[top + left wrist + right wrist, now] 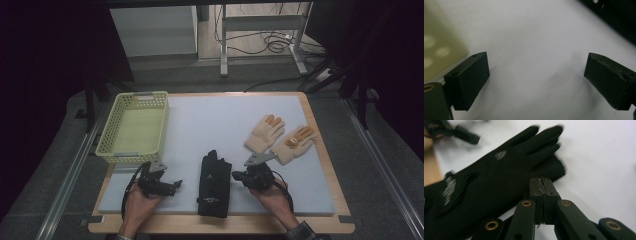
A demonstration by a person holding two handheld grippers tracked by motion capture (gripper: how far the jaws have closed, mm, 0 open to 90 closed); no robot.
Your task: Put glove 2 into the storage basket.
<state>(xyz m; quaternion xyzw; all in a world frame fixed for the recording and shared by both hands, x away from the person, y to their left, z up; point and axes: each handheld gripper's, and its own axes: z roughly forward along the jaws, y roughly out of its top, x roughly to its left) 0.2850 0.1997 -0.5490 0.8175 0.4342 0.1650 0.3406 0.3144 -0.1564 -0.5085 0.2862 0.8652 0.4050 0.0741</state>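
mat [210,120] white, fills frame centre | basket [111,131] upper left | black gloves [215,184] bottom centre, long axis runs bottom-to-top, between both tools | right gripper [235,176] jaws pressed together, holding nothing, just right of gloves, nearer | left gripper [177,185] jaws wide apart, holding nothing, left of gloves

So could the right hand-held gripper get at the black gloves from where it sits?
Probably yes. The right hand-held gripper sits right beside the black gloves with bare white mat around them and nothing between. Its jaws are shut, though, so it would need to open first.
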